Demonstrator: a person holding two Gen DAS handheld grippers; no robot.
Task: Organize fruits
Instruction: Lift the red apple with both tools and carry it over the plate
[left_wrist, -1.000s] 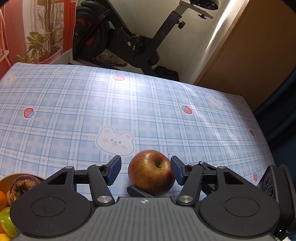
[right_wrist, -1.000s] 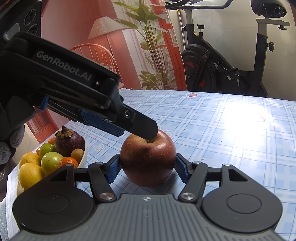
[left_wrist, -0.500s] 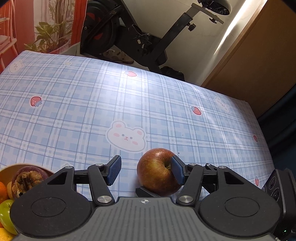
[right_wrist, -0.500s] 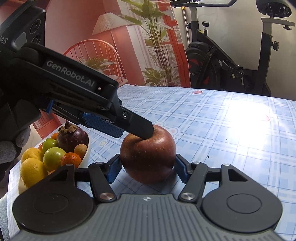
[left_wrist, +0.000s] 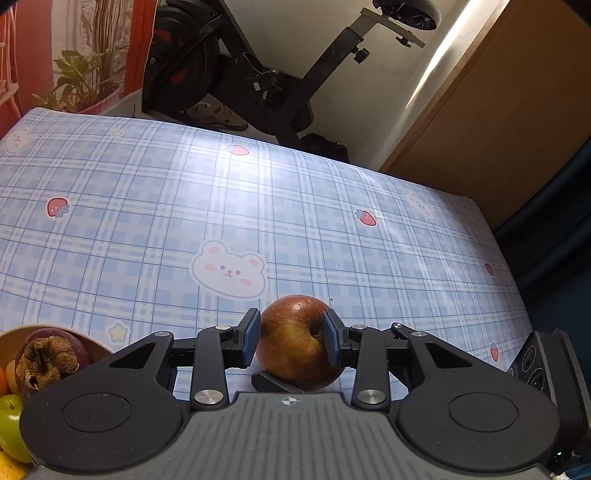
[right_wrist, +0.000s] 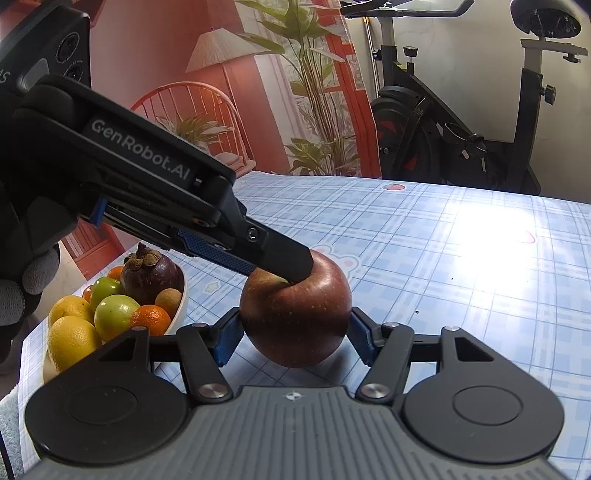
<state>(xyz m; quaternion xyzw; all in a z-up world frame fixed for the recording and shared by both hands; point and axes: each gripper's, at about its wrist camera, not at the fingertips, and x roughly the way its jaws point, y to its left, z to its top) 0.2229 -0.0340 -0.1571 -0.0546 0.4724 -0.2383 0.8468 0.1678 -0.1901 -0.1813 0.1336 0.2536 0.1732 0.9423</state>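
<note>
A red apple (left_wrist: 295, 343) (right_wrist: 295, 325) sits on the blue checked tablecloth (left_wrist: 258, 206). My left gripper (left_wrist: 291, 332) reaches down over it with its jaws closing; one blue pad lies on the apple's left flank and the other in the stem hollow. In the right wrist view its near finger (right_wrist: 280, 254) ends in that hollow, and the far finger is hidden. My right gripper (right_wrist: 295, 328) is shut on the same apple, a pad pressed on each side. A fruit bowl (right_wrist: 179, 310) (left_wrist: 88, 341) stands to the left, holding lemons, green fruits, an orange and a mangosteen (right_wrist: 151, 273).
An exercise bike (left_wrist: 258, 74) (right_wrist: 461, 129) stands past the table's far edge, and a brown cabinet (left_wrist: 498, 110) lies beyond the far right corner. A gloved hand (right_wrist: 22, 288) holds the left gripper. Bare cloth stretches ahead of the apple.
The left gripper's jaws have narrowed from wide apart onto the apple, its right pad sliding into the stem hollow. The right gripper has kept its grip, and the apple has stayed put.
</note>
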